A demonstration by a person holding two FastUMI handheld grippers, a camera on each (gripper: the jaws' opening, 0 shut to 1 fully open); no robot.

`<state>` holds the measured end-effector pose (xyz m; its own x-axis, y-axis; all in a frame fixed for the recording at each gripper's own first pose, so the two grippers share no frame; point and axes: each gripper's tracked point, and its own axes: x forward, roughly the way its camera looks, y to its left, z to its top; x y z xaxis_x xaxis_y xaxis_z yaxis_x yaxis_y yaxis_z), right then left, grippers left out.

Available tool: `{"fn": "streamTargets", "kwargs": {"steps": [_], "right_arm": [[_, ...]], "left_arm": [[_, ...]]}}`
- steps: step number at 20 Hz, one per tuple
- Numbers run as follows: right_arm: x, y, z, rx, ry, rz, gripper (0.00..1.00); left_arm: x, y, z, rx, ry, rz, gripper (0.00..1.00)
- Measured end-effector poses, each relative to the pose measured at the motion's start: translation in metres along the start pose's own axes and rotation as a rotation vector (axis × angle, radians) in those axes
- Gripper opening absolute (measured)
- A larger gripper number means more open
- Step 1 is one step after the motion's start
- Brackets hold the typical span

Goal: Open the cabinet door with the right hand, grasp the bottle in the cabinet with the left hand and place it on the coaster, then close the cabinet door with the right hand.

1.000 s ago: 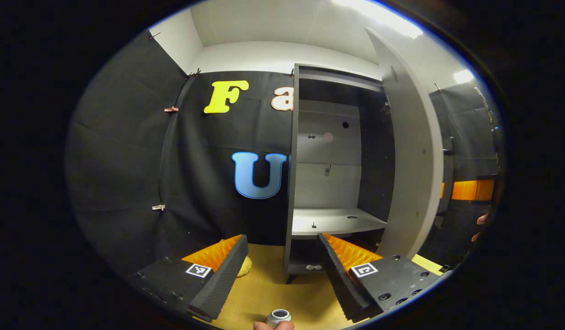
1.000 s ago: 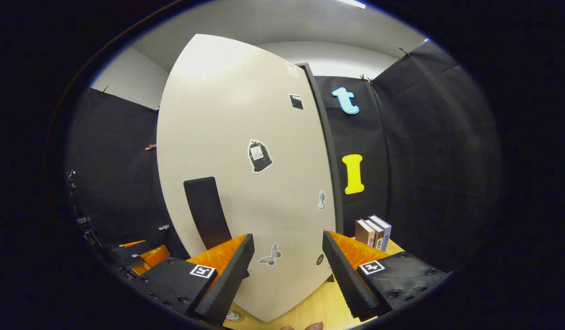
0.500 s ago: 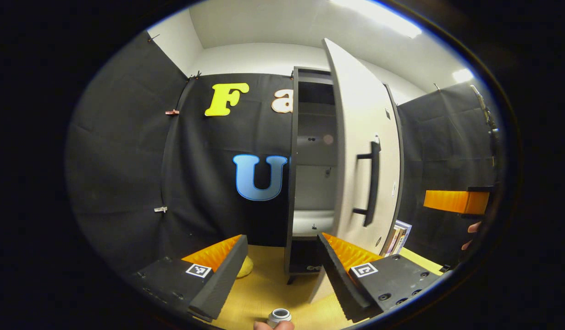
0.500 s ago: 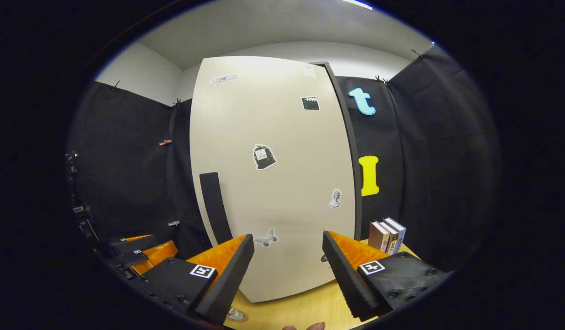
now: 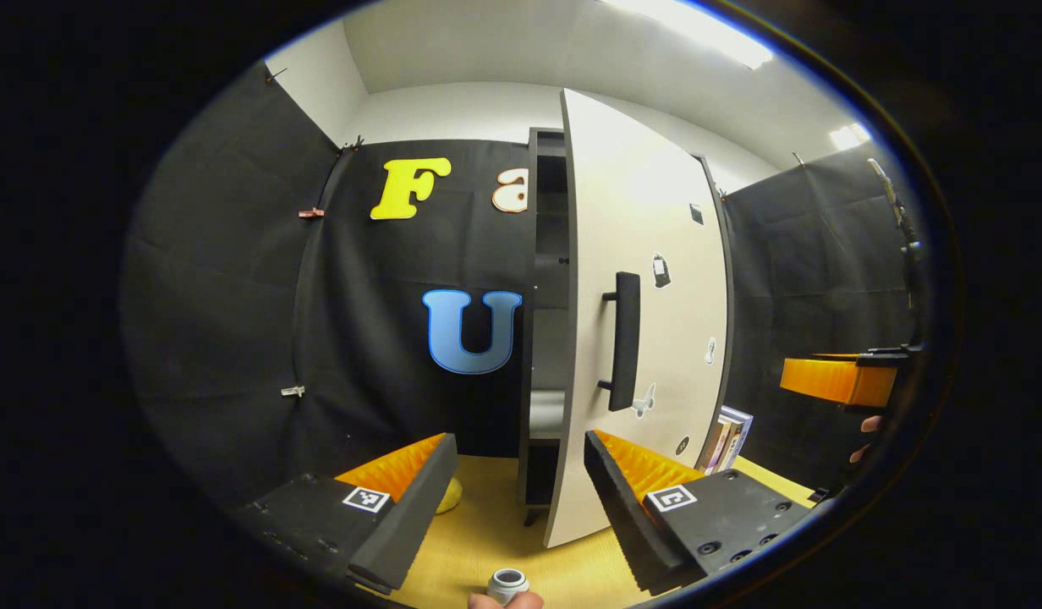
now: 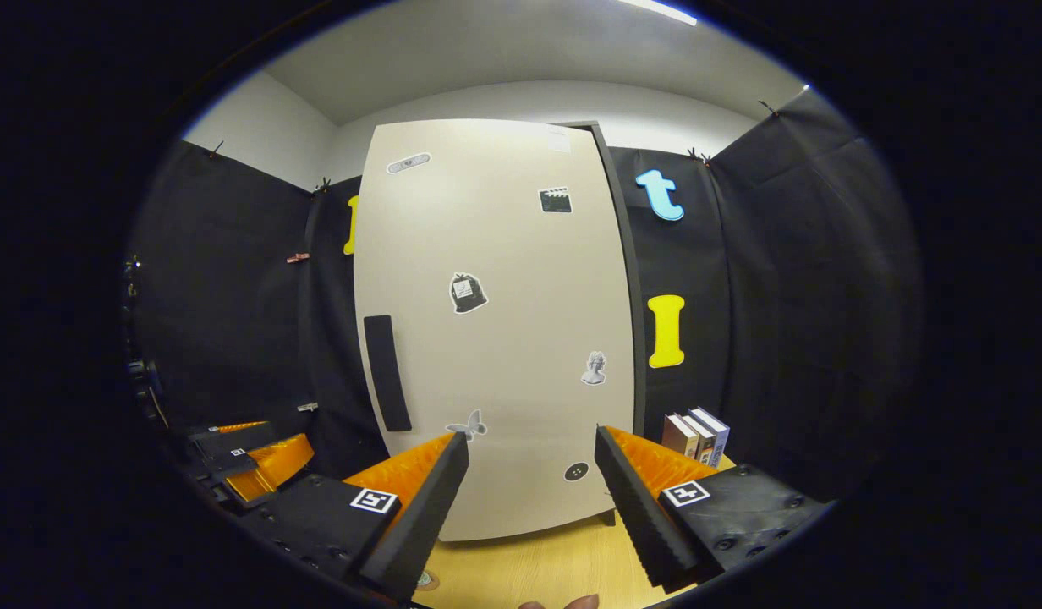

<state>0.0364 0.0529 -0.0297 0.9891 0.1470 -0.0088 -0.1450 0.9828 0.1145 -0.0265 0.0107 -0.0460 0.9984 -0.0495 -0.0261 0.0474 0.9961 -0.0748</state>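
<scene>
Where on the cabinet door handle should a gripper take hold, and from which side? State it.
Grip the door handle mid-bar, from the front. It is an upright bar standing off the cabinet door on two posts, so fingers can close across it sideways.

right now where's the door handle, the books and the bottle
door handle (image 5: 626, 341): left gripper view, middle of the black bar
books (image 6: 695, 430): right gripper view, on the spines
bottle (image 5: 508, 582): left gripper view, its open neck at the bottom edge
</scene>
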Motion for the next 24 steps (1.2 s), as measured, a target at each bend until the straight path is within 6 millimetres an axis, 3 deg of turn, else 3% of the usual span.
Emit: {"fn": "streamTargets", "kwargs": {"steps": [13,24], "right_arm": [[-0.015,-0.034,-0.005,-0.045,-0.009,-0.081,0.98],[-0.024,-0.040,-0.009,-0.069,-0.007,-0.097,0.98]], "left_arm": [[-0.008,-0.022,0.011,0.023,-0.025,-0.032,0.94],[-0.013,-0.023,0.009,0.033,-0.013,-0.025,0.95]]}}
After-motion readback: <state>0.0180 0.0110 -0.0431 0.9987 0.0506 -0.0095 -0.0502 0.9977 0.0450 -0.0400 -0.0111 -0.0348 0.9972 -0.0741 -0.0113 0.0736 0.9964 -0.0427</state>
